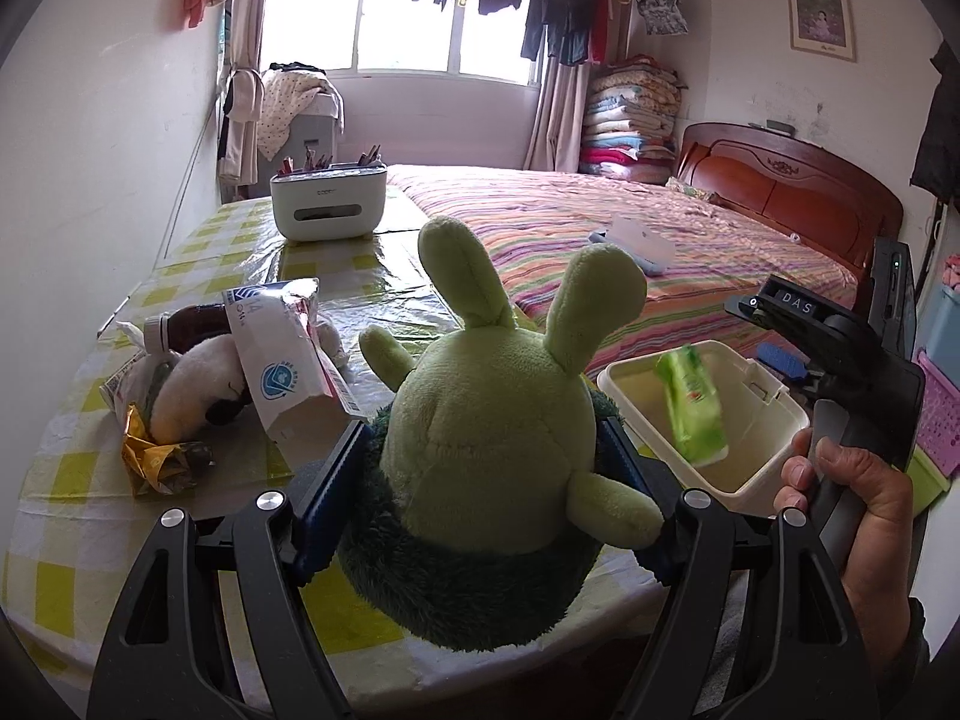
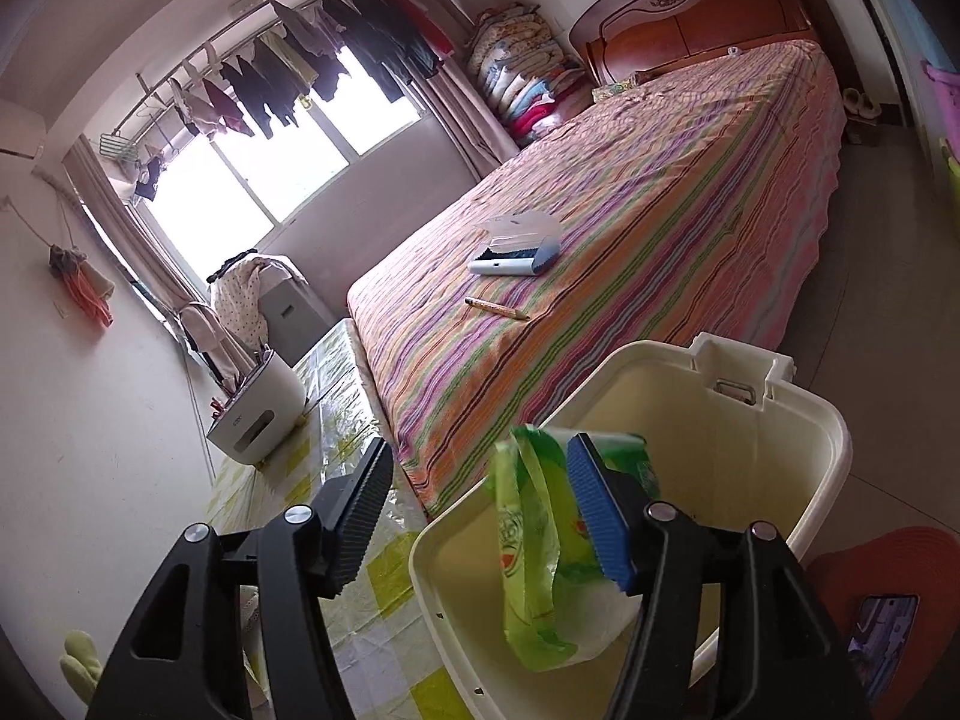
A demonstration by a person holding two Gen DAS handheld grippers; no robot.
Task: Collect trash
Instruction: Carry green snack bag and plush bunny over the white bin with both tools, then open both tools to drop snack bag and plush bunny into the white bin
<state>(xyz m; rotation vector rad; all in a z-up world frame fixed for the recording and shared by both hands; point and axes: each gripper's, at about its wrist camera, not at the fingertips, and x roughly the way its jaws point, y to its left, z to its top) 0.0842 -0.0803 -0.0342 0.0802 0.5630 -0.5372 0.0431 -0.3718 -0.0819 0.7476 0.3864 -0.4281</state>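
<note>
My left gripper point(image 1: 483, 429) is shut on a green plush toy point(image 1: 492, 420), its blue pads pressed to the toy's sides above the checked table point(image 1: 72, 516). To the right, the cream bin point(image 1: 618, 378) stands off the table's edge with a green wrapper point(image 1: 696, 408) blurred inside it. My right gripper point(image 1: 762, 330), held by a hand point(image 1: 864, 480), sits over the bin. In the right wrist view, the right gripper point(image 2: 480, 450) is open above the bin point(image 2: 840, 438). The green wrapper point(image 2: 528, 552) hangs loose beside the blue pad point(image 2: 600, 516), and the other pad is well away from it.
On the table's left lie a white pouch point(image 1: 288, 360), a crumpled gold wrapper point(image 1: 150, 456), a brown bottle point(image 1: 186, 324) and a white plush point(image 1: 198, 384). A white organiser box point(image 1: 327, 204) stands at the far end. The striped bed point(image 2: 660, 228) holds a brush point(image 2: 516, 252) and a pencil point(image 2: 495, 307).
</note>
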